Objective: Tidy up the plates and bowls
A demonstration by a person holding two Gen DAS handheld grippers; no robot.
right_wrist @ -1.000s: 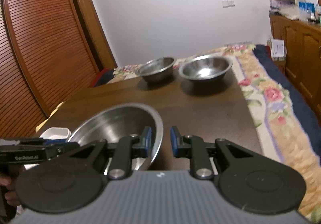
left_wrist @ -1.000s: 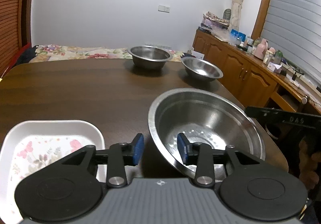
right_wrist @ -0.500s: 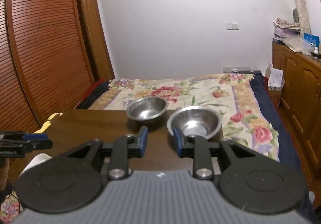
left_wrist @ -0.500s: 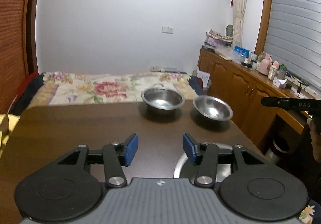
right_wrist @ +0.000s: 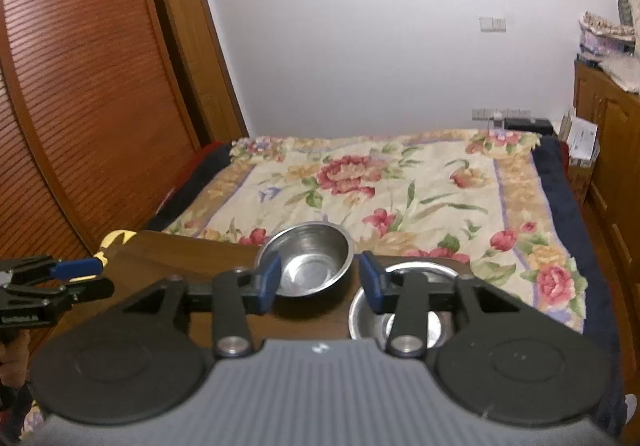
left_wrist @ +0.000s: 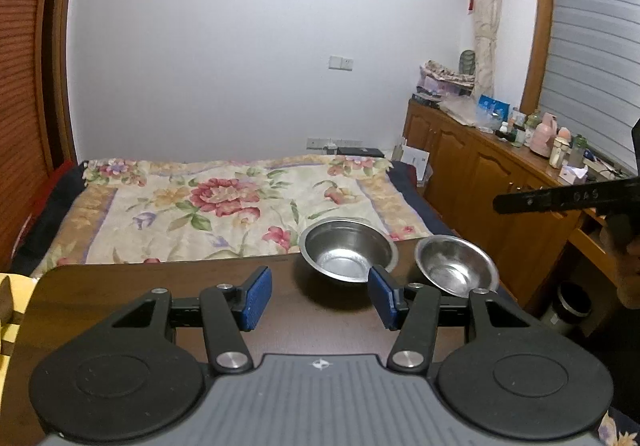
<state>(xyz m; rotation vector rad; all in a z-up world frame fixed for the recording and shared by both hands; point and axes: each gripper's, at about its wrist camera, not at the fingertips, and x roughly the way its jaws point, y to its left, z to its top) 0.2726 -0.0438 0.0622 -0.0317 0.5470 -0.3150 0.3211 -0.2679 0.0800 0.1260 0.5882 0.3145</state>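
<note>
Bowls are the business here, two steel ones at the far end of the counter, and neither pair of tongs has hold of either. Left tongs: blue pads standing about half apart, nothing between them but bare wood beyond; empty. Right tongs: jaws opening at this moment, also empty, though from that view the deeper bowl shows through the gap, well beyond the pads and not touched. Outward from there: the deeper bowl sits upright near the far edge of the counter, the shallower bowl just beside it on the right, rims close, whether touching I cannot tell. Past the counter edge, a bed with a flowered bedspread; wooden cabinets along the right wall. Right tongs also show as a dark bar at the edge of the left view. Handling, as judged: thin stamped steel, so light, stiff, not breakable, but slick and polished; likely to skate on the wood if nudged and to ring if dropped into one another. Best hold looks to be the rolled rim, one pad inside the wall and one outside, lifted level. Nesting the shallower one into the deeper, or the reverse, depends on widths I cannot settle from here.
</note>
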